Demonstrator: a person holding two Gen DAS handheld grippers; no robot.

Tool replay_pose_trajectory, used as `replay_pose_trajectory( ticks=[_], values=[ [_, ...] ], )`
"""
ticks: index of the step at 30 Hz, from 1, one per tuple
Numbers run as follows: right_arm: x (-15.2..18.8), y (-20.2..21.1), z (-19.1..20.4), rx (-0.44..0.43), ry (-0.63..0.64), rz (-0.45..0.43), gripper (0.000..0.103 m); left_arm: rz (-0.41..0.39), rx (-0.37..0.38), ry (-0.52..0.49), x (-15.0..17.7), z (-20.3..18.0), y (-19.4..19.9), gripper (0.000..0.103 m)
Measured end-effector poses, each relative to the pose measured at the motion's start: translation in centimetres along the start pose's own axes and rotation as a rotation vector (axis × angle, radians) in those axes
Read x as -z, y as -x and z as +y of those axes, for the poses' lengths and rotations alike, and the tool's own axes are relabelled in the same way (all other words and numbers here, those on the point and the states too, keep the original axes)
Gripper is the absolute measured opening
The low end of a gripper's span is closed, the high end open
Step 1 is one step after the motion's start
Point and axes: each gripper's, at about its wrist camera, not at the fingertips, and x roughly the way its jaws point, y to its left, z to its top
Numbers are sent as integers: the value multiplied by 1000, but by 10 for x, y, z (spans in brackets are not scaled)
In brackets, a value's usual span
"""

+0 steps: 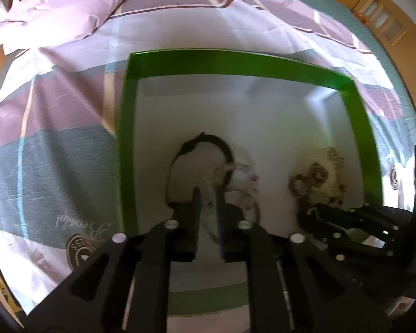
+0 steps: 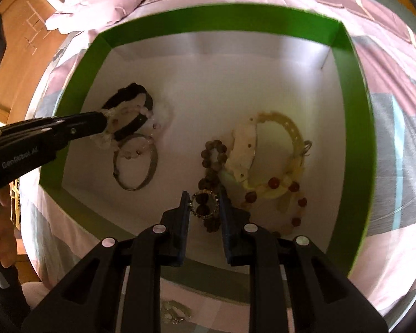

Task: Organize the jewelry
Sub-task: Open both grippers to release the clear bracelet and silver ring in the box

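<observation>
A green box [image 1: 235,63] [image 2: 208,19] with a white floor lies open on the bed. My left gripper [image 1: 208,191] [image 2: 105,123] reaches down into its left side, jaws slightly apart and open. A pale pink bead bracelet [image 1: 244,172] [image 2: 141,111] sits blurred at the fingertips, draped over a black band [image 1: 208,140] [image 2: 133,94]. A silver bangle [image 2: 136,163] lies just below. My right gripper [image 2: 204,198] [image 1: 313,212] is shut on a glittering ring [image 2: 204,202] above a brown bead bracelet [image 2: 213,152]. White, yellow and red bead bracelets [image 2: 266,155] are heaped to the right.
A pink and grey striped bedspread [image 1: 55,138] surrounds the box, with a bunched quilt [image 1: 55,8] beyond it. A small silvery piece [image 2: 174,312] lies on the bed near the box's front wall. A hand [image 2: 0,222] holds the left gripper. A wooden floor [image 2: 22,41] shows at the left.
</observation>
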Motion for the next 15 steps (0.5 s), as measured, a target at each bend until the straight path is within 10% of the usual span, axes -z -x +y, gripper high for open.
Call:
replay_pose_trajectory(
  ticks=[6, 12, 15],
  values=[
    [2, -4, -4, -9, -32, 19, 41, -9, 28, 35, -2, 7, 4, 61],
    [0, 12, 3, -31, -28, -2, 50, -40, 46, 26, -1, 0, 25, 66],
    [3, 41, 14, -50, -7, -67, 57, -98, 26, 6, 7, -8, 54, 85]
  ],
)
